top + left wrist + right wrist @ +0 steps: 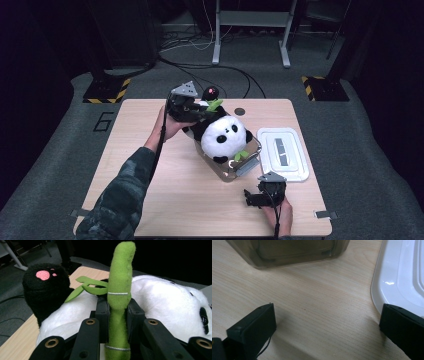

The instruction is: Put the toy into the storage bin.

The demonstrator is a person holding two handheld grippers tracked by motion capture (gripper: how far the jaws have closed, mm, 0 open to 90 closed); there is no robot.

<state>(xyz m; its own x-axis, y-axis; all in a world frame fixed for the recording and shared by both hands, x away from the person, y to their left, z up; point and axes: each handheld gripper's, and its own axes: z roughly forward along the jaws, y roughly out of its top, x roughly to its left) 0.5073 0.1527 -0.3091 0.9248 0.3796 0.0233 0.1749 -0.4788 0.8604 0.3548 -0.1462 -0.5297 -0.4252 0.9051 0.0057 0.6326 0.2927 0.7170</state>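
Note:
A black-and-white panda plush (225, 136) lies partly in a clear plastic container (248, 162) at the table's middle. Its white body (162, 307) and a black paw with pink pads (43, 277) show in the left gripper view. My left gripper (206, 111) (117, 308) is at the plush's far left side, shut on the green bamboo stalk (120, 277) (215, 105) that is sewn to the panda. My right gripper (256, 195) (327, 322) rests low over the table near the front right, open wide, with bare wood between its fingers.
A white container lid (284, 154) (402, 277) lies flat to the right of the container, close to my right gripper. A corner of the container (294, 252) is just ahead of that gripper. A small dark disc (240, 111) sits at the table's far edge.

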